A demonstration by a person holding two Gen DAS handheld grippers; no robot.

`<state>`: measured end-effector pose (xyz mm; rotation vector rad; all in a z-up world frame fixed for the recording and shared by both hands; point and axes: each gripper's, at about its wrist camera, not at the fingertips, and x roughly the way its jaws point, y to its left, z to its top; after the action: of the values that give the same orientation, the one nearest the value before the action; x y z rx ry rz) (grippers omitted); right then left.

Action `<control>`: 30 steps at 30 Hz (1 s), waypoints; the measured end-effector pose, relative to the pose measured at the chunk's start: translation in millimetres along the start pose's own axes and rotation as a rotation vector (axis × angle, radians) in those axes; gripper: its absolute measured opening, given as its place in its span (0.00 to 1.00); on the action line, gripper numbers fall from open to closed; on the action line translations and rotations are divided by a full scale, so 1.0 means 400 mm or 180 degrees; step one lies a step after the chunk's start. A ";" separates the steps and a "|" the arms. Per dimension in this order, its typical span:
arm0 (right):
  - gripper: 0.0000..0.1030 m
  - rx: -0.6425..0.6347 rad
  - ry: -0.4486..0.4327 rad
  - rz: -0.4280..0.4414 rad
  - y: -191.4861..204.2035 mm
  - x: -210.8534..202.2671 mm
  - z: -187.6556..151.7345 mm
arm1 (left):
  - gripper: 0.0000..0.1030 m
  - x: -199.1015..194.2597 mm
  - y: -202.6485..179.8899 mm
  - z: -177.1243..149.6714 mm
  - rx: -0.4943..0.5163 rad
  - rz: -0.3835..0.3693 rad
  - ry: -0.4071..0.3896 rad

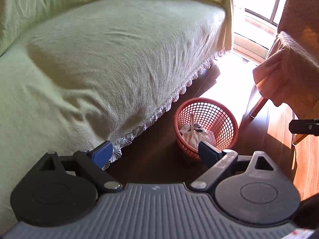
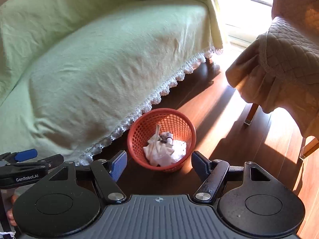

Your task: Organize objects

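A red mesh basket point(image 1: 223, 119) point(image 2: 143, 131) stands on the wooden floor beside the sofa's lace hem. Inside it lie crumpled white paper point(image 2: 161, 153), a white plastic spoon point(image 1: 192, 127) point(image 2: 156, 135) and a small bottle point(image 1: 184, 127). My left gripper point(image 1: 154, 152) hangs open above the floor, left of and above the basket, nothing between its blue pads. My right gripper point(image 2: 159, 162) is open too, empty, directly above the basket's near rim. The left gripper's fingers point(image 2: 26, 155) show at the left edge of the right wrist view.
A sofa under a light green cover point(image 1: 99, 59) point(image 2: 89, 69) with a white lace hem fills the left. An armchair under a quilted brown throw point(image 2: 283, 63) point(image 1: 289, 69) stands at the right, wooden legs on the floor. Bright sunlight falls from a window point(image 1: 259, 10) behind.
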<state>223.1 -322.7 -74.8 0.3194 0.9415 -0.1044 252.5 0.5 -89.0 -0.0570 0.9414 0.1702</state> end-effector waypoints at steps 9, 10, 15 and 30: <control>0.67 0.0023 0.0053 -0.0007 0.093 -0.150 -0.212 | 0.97 -0.262 0.054 -0.144 -0.0028 0.0003 -0.0286; 0.67 0.0016 0.0070 -0.0013 0.099 -0.163 -0.237 | 0.97 -0.285 0.057 -0.162 -0.0022 0.0013 -0.0312; 0.67 -0.0026 0.0045 0.0002 0.124 -0.224 -0.316 | 0.99 -0.370 0.060 -0.246 0.0003 0.0077 -0.0366; 0.67 -0.0414 -0.0184 0.0034 0.192 -0.307 -0.395 | 0.99 -0.473 0.082 -0.367 -0.0010 0.0043 -0.0349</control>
<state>45.4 -206.4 -44.7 0.2003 0.8846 -0.0420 20.5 -8.1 -21.6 -0.0438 0.8322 0.1853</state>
